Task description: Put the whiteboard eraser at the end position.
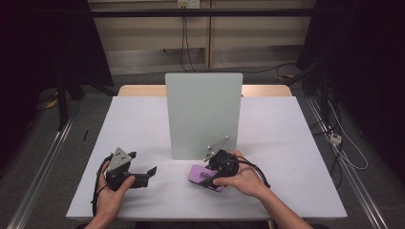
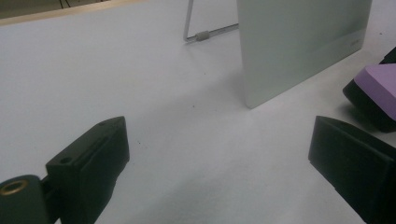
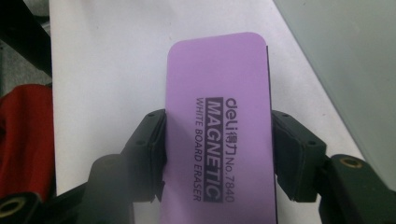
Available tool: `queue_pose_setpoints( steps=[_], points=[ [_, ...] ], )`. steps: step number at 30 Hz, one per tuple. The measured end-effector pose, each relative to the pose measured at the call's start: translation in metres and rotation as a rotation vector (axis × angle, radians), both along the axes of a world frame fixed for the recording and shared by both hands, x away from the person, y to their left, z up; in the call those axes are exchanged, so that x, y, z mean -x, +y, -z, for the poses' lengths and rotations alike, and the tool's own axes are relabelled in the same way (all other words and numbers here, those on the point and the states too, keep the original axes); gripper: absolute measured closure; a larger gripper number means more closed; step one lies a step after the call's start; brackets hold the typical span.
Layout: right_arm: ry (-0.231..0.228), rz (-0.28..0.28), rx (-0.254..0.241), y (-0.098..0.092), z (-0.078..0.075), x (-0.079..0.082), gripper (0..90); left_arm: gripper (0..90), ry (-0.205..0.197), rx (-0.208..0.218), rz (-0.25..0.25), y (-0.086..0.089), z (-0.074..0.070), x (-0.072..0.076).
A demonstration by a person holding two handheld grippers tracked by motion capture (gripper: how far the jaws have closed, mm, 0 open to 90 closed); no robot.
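Observation:
A purple magnetic whiteboard eraser [image 3: 217,121] with black lettering lies between the jaws of my right gripper [image 3: 218,154], and both pads press on its long sides. From above, the eraser [image 1: 199,173] sits low over the white table in front of an upright pale green board [image 1: 203,114], with my right gripper [image 1: 210,180] shut on it. My left gripper [image 1: 143,167] rests at the table's front left, jaws wide apart with nothing between them. Its own view has the gripper [image 2: 219,149] facing bare table, the board [image 2: 299,42] ahead and the eraser's end [image 2: 380,86] at the right edge.
The white table [image 1: 267,138] has open surface to the left and right of the board. A wire stand [image 2: 205,35] props the board from behind. Beyond the table's left edge lies something red [image 3: 23,135]. Cables run over the floor at the right [image 1: 344,143].

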State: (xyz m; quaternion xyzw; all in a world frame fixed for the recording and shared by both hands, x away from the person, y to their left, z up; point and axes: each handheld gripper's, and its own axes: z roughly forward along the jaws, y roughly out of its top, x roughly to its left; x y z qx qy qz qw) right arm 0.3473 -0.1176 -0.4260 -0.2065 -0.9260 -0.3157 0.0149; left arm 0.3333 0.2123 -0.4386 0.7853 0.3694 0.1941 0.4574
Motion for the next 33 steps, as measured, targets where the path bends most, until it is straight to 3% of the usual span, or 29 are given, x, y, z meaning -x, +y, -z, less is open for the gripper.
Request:
queue_pose_setpoints(
  steps=[19, 33],
  points=[
    [0.014, -0.014, 0.005, 0.004, 0.008, -0.001, 40.9, 5.2, 0.002, -0.005, 0.005, -0.001, 0.000, 0.001],
    [-0.028, -0.004, 0.018, 0.006, 0.012, -0.001, 32.1, 5.2, 0.003, -0.001, 0.000, 0.001, 0.000, 0.001]
  ],
)
